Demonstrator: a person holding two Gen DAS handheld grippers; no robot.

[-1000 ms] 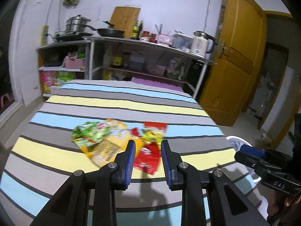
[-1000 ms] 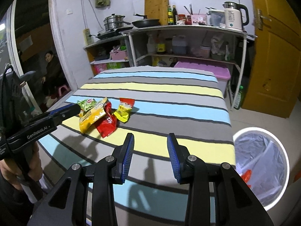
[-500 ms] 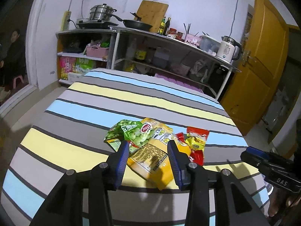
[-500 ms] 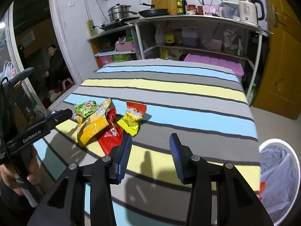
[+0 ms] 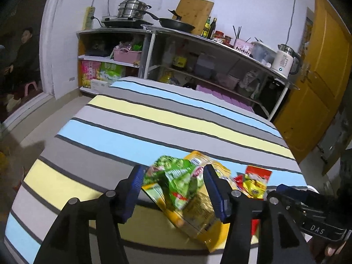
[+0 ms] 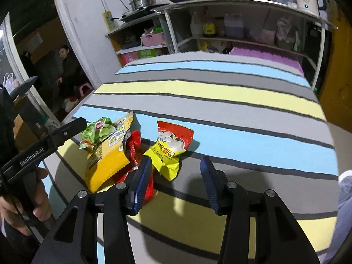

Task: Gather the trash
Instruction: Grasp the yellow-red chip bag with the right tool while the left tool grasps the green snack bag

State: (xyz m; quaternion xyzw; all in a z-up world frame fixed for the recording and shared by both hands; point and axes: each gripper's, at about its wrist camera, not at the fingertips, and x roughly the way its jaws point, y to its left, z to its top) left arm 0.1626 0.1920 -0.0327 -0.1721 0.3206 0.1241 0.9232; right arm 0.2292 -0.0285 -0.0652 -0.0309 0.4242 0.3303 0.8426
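Note:
Several snack wrappers lie on the striped table (image 5: pixel 167 118). A green wrapper (image 5: pixel 176 176) lies on an orange-yellow bag (image 5: pixel 198 211); both show in the right wrist view (image 6: pixel 99 129) (image 6: pixel 105 160). A red wrapper (image 6: pixel 134 145) and a yellow-red wrapper (image 6: pixel 171 147) lie beside them. My left gripper (image 5: pixel 173 189) is open, its fingers either side of the green wrapper, just above it. My right gripper (image 6: pixel 176 180) is open, just short of the yellow-red wrapper (image 5: pixel 255 182).
A metal shelf unit (image 5: pixel 198 50) with pots, bottles and a kettle (image 5: pixel 285 60) stands behind the table. An orange door (image 5: pixel 319 83) is at the right. A person (image 6: pixel 68 70) sits in the doorway at the left.
Both grippers have moved forward and down toward the wrappers. The left one now straddles the green wrapper. The right one has swung left, and the bin has left its view.

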